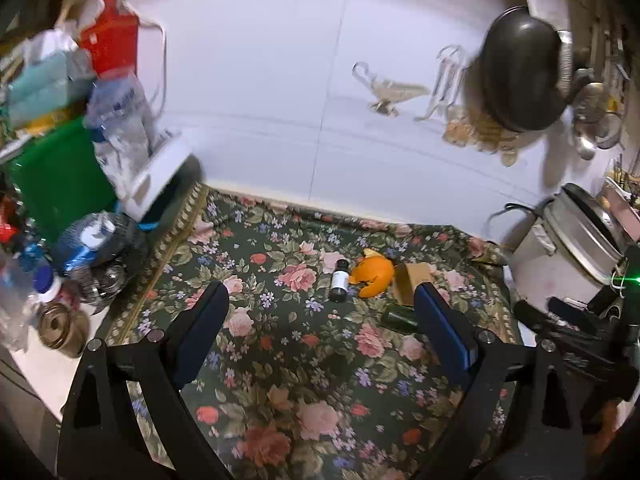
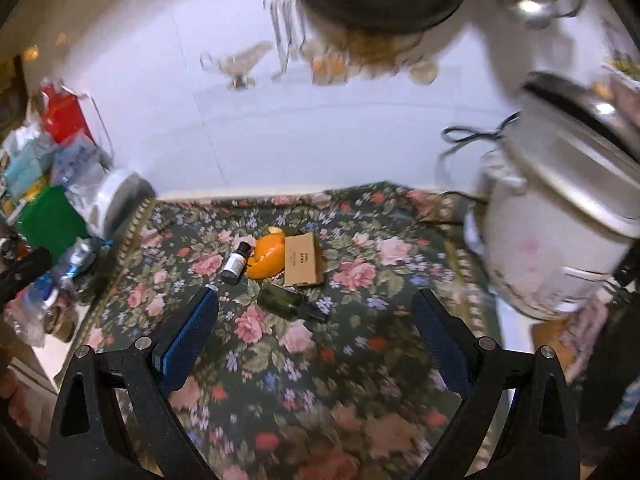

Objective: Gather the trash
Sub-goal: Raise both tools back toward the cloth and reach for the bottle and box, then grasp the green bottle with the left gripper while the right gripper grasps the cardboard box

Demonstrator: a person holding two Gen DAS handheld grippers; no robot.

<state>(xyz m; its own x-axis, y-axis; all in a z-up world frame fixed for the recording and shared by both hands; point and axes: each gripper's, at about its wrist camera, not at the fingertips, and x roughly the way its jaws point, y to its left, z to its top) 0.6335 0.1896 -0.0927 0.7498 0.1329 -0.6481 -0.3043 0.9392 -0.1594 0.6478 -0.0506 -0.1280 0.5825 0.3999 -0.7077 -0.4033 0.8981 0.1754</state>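
The left gripper (image 1: 322, 304) hovers above a dark floral cloth (image 1: 288, 360) with its jaws spread wide and nothing between them. The right gripper (image 2: 316, 304) hangs over the same floral cloth (image 2: 320, 380), its jaws also spread wide and pinching nothing.

The trash lies in a small cluster toward the far middle of the cloth. In the left wrist view an orange peel (image 1: 374, 274) sits at the centre of the cluster, with a small dark bottle with a white label (image 1: 339, 280) lying just to its left and a brown cardboard box (image 1: 412, 280) touching it on the right. A dark green bottle (image 1: 398, 318) lies on its side just nearer than the peel, close to the right-hand finger. The right wrist view shows the same group: the orange peel (image 2: 266, 258), the small dark bottle with a white label (image 2: 237, 268), the brown cardboard box (image 2: 304, 258), and the dark green bottle (image 2: 290, 302) lying near the box's near edge.

A white rice cooker (image 2: 560, 216) stands at the right edge of the cloth. At the left, a heap of bags and plastic bottles (image 1: 80, 120) crowds the white floor (image 1: 280, 80). A black pan (image 1: 520, 76) stands at the far right.
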